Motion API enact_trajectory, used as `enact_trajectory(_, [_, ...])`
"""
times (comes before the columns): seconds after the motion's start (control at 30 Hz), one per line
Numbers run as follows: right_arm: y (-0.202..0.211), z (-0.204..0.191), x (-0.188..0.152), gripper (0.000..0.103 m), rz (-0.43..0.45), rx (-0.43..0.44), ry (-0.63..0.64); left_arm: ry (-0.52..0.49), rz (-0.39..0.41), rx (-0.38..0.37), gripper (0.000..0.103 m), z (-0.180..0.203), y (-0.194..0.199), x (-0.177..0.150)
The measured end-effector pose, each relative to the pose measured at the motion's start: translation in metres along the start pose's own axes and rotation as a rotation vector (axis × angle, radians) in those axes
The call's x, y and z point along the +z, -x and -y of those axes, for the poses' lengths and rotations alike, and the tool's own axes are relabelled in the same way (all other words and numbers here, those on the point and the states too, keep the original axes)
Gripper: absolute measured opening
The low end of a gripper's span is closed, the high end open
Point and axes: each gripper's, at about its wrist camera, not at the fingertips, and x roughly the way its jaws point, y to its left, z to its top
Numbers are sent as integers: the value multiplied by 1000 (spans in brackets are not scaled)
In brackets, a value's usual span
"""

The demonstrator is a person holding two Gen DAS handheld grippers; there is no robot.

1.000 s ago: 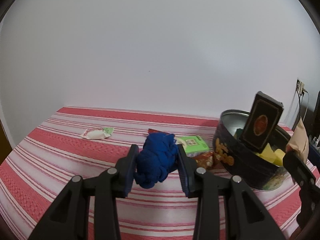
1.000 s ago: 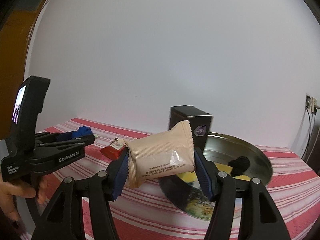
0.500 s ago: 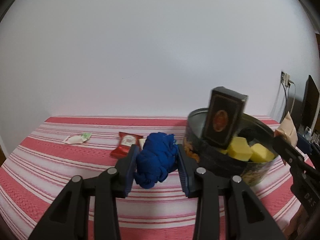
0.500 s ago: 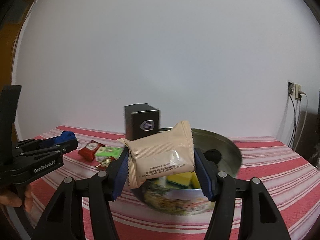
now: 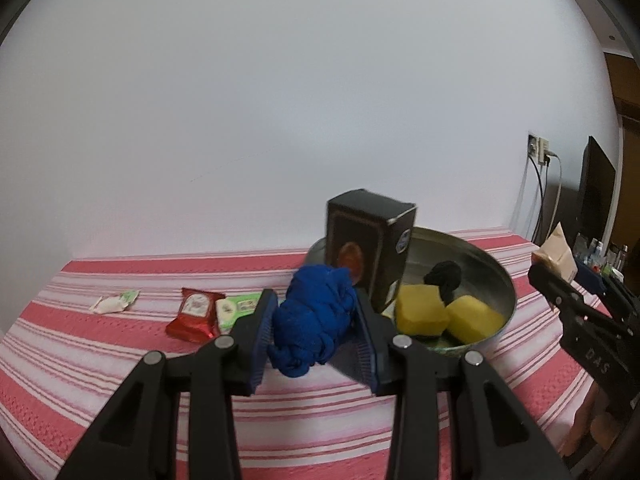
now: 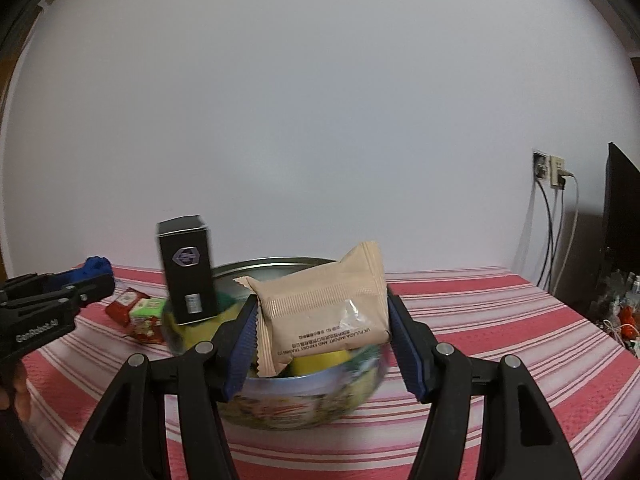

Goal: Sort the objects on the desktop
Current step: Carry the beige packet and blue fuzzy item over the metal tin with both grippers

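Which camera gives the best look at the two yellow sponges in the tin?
The left wrist view. There both yellow sponges sit in plain sight inside the round tin, beside the black box. In the right wrist view the beige snack packet held in the right tool covers most of them; only a yellow sliver shows.

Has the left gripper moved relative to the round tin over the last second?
Yes. The left gripper, shut on the blue cloth, has swung right toward the tin, which now sits just behind its fingers instead of off right.
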Motion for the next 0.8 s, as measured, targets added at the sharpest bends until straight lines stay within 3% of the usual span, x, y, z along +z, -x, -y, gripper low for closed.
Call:
enact_trajectory(0.47, [-4,32,13,64,31,-26,-18,-39,2,22,37,11,-38,32])
enact_trajectory(0.8, [-11,39,18,64,21,-43,-6,-85,-35,-26,37,45,-73,47])
